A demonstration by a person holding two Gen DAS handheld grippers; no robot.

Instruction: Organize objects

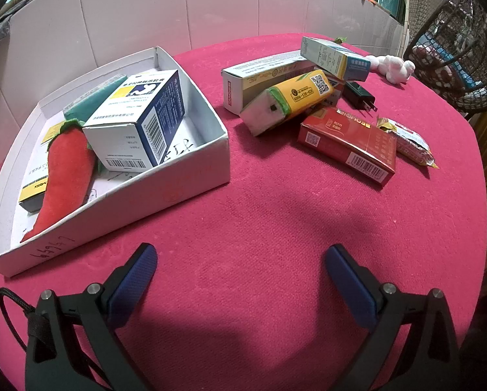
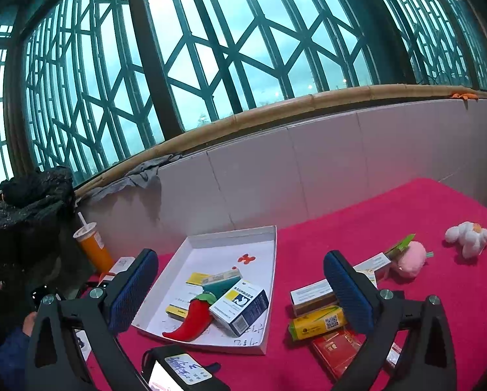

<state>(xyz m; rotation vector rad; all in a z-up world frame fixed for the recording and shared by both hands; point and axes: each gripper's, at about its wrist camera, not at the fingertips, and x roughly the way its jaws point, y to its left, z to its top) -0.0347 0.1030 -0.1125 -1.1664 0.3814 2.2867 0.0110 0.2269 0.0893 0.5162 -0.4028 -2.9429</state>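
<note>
At two o'clock from my left gripper [image 1: 240,280], spread and empty, the pile [image 1: 308,97] leans; grabbing the yellow box [image 1: 295,94] could topple the boxes propped above. My right gripper [image 2: 240,286] hangs spread too, and the tray [image 1: 185,176] at ten o'clock is crowding up.

A rough-napped crimson cloth [image 1: 259,215] covers the table. At nine o'clock, a matt white cardboard tray [image 1: 178,182] holds a plush felt chili [image 1: 67,169]. At two o'clock, a glossy red carton [image 1: 347,143].
</note>
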